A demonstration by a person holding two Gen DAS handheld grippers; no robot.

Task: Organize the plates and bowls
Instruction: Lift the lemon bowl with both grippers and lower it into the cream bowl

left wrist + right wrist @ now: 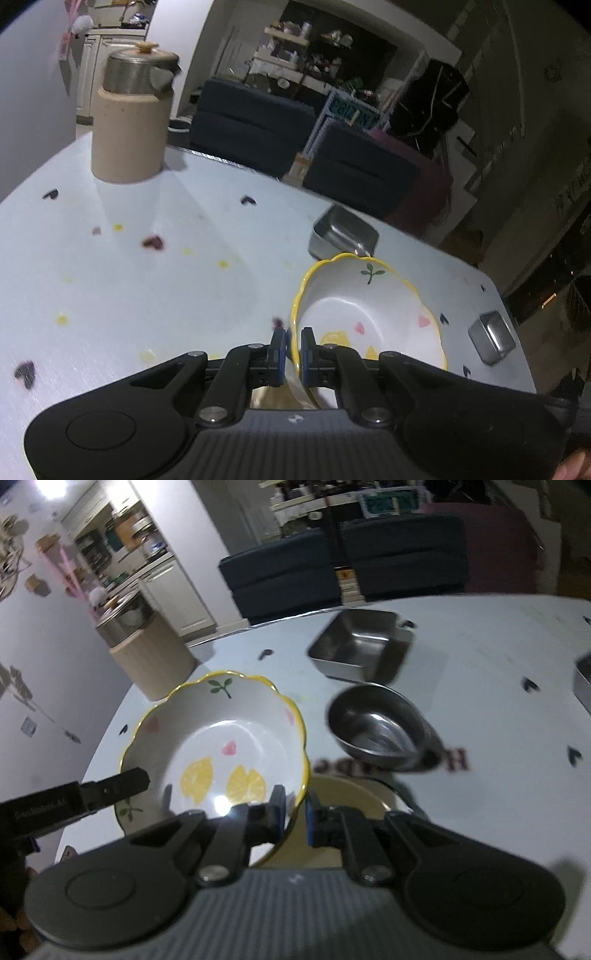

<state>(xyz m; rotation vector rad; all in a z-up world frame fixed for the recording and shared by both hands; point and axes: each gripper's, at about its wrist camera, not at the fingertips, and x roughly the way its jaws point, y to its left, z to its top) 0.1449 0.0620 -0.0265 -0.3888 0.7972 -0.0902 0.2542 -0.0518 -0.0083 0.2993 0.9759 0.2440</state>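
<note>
A glossy white ceramic bowl with a scalloped yellow rim [221, 738], painted with lemon slices, pink hearts and green sprigs, is held empty above the pale, heart-speckled bench [147, 288]. The left tool [293, 354] is clamped on its rim at one side; the right tool [295, 812] is clamped on the opposite rim. In the right wrist view, a round brushed-steel bowl [376, 731] sits at three o'clock of it, empty, and a square steel tray [358, 642] at one o'clock. A beige cylindrical canister with a metal lid [129, 122] stands at eleven o'clock.
</note>
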